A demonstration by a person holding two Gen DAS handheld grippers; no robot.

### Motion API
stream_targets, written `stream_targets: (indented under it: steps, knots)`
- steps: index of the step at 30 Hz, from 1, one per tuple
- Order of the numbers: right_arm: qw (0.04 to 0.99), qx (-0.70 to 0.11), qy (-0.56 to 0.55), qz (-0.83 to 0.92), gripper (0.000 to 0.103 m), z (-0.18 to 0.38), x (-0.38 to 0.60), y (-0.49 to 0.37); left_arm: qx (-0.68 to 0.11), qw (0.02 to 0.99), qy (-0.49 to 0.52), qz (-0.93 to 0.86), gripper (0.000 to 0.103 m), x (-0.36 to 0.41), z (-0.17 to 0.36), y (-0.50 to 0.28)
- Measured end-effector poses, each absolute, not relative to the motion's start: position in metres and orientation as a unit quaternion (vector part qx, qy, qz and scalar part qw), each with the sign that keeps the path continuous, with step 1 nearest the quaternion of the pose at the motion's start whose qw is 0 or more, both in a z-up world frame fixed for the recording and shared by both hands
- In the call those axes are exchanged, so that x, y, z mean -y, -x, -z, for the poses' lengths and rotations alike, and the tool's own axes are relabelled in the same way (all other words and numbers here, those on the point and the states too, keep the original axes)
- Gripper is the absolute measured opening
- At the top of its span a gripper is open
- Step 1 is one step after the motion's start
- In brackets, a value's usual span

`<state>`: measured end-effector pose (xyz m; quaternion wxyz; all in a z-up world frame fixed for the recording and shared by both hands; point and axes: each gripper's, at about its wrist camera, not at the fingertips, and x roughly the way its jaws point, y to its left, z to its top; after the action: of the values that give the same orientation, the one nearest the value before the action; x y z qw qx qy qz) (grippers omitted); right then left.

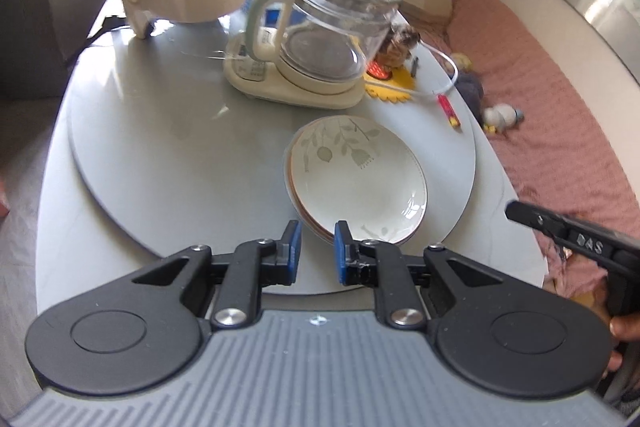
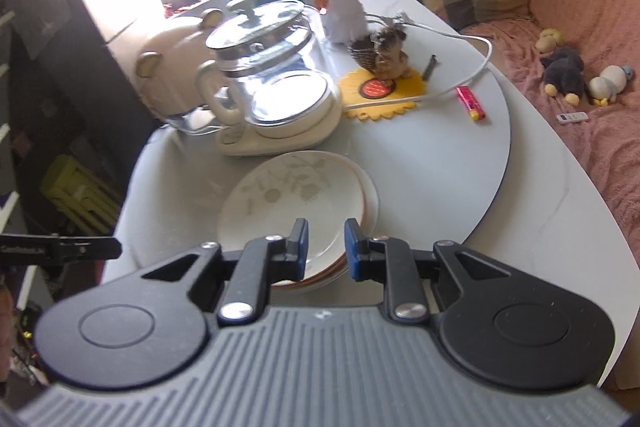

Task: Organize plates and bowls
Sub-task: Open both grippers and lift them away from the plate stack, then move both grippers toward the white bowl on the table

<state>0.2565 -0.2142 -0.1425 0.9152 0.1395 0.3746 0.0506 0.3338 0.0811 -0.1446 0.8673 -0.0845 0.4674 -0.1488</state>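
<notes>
My left gripper (image 1: 316, 251) hangs over the near edge of the worktop (image 1: 120, 235), its blue pads (image 1: 294, 253) a narrow gap apart and holding nothing. The stack of plates (image 1: 360, 179) lies just ahead of it, at about 1 o'clock from the fingertips, on the round turntable (image 1: 180, 167); the right pad overlaps the stack's near rim in this view, though I cannot tell whether it touches. The top plate carries a pale leaf pattern, and the rims of the plates under it show on the left side of the stack.

My right gripper (image 2: 326, 247) is also narrowly parted and empty. From its camera the stack of plates (image 2: 296, 199) sits straight ahead at 12 o'clock, with the near rim showing between and behind the two fingers; the left pad (image 2: 302, 247) stands in front of the plates. Whether either pad touches, I cannot tell.

Beyond the plates, at 12 o'clock, stands a glass kettle (image 2: 272, 75) on its cream base, with a cream bear-eared appliance (image 2: 172, 67) behind it at 10 o'clock. At 1 o'clock a small figurine (image 2: 384, 51) rests on a yellow sunflower mat (image 2: 380, 95), a white cable (image 2: 476, 59) curls past it, and a red lighter (image 2: 471, 103) lies near the turntable's edge. At 2 o'clock, beside the worktop, a pink bed (image 2: 580, 27) carries soft toys (image 2: 564, 71).
</notes>
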Motion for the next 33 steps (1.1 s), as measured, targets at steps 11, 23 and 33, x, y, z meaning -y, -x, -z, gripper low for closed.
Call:
stream_targets:
  steps: [11, 23, 33]
  knots:
    - [0.918, -0.364, -0.116, -0.104, 0.023, 0.125, 0.234, -0.196, -0.444, 0.884, 0.112, 0.093, 0.019, -0.091, 0.125, -0.256]
    - [0.902, -0.389, -0.109, -0.152, 0.024, 0.162, 0.226, -0.154, -0.479, 0.867, 0.124, 0.055, 0.019, -0.102, 0.15, -0.205]
    - [0.88, -0.419, -0.081, -0.205, 0.025, 0.197, 0.195, -0.144, -0.525, 0.84, 0.123, 0.059, 0.03, -0.105, 0.191, -0.199]
